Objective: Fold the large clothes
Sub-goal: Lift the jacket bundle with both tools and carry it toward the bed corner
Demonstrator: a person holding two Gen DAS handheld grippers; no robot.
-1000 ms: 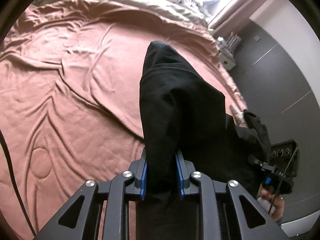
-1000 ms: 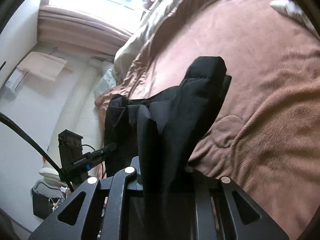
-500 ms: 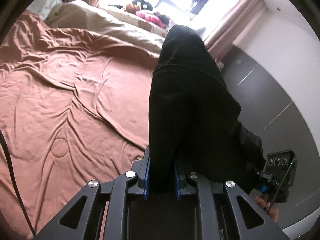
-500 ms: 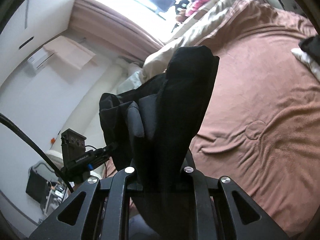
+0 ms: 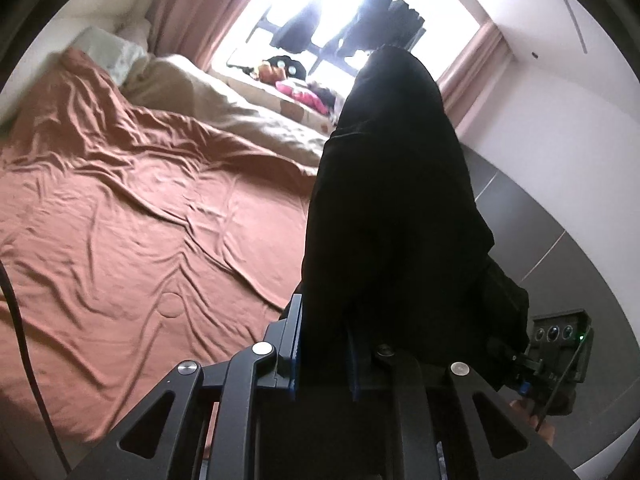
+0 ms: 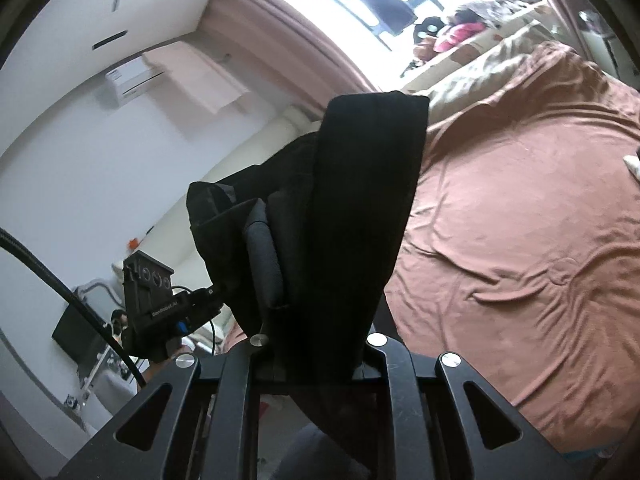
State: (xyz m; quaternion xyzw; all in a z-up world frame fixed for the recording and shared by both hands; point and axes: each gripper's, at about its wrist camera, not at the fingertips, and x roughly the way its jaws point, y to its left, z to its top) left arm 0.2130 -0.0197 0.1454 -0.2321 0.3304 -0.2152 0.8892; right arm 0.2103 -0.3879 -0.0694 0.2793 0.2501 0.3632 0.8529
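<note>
Since a second ago both grippers have swung upward: the views then looked down onto the bed, and now they take in the window and curtains, so the black garment point(image 5: 392, 216) has been lifted well clear of the brown bedspread point(image 5: 120, 240).

The left gripper point(image 5: 322, 356) is clamped on a thick bunch of the garment, the cloth filling the gap between its blue-edged fingers and standing up in front of the lens. The right gripper point(image 6: 316, 360) is likewise closed on the garment point(image 6: 360, 208), with a folded band of it rising between its fingers. In the right wrist view the left gripper point(image 6: 160, 300) shows off to the side, with cloth slung between the two (so the piece hangs in the air between them, not on the bed).

The fabric looks soft, limp and fairly heavy; it droops in deep folds and a rolled cuff or hem sags beside the right grip. It will not keep a shape when held aloft. My judgement is that it is best held at two matching corners or along one seam, stretched taut, then laid flat on the bedspread point(image 6: 520, 220) before any fold. Bunched grips like these risk trapping extra layers.
</note>
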